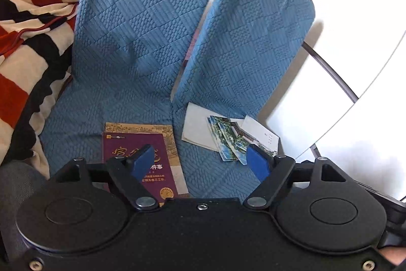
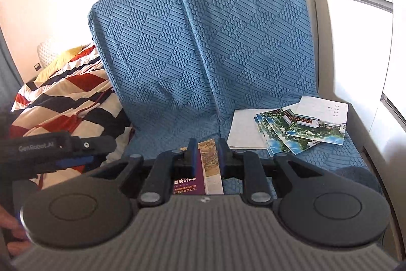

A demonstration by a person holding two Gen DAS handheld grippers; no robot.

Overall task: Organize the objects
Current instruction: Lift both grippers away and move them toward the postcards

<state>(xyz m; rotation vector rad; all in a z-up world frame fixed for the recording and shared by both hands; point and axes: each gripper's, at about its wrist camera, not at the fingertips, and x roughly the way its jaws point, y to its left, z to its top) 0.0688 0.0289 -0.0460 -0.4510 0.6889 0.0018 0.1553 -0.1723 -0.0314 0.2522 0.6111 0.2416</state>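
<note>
From the left wrist camera, the left gripper [image 1: 200, 159] hangs with its blue-padded jaws spread wide and nothing between them, above a blue quilted sofa seat [image 1: 76, 133]. Under its left finger lies a purple book [image 1: 149, 169] flat on the seat near the front edge, on top of a tan booklet [image 1: 167, 136] whose far and right-hand margins show around it. To the right, by the foot of the right back cushion [image 1: 253, 47], a loose fan of postcards [image 1: 228, 141] overlaps a white sheet [image 1: 198, 126]. A striped blanket [image 1: 28, 42] is heaped at the seat's left edge. From the right wrist camera, the right gripper [image 2: 207, 156] has its jaws drawn narrow; the purple book [image 2: 187, 184] and tan booklet [image 2: 210, 164] show through the gap, but whether the pads press on anything cannot be told. The postcards [image 2: 299, 133] lie toward the seat's right edge, and the left gripper [image 2: 76, 159] reaches in from the left over the blanket [image 2: 63, 98].
</note>
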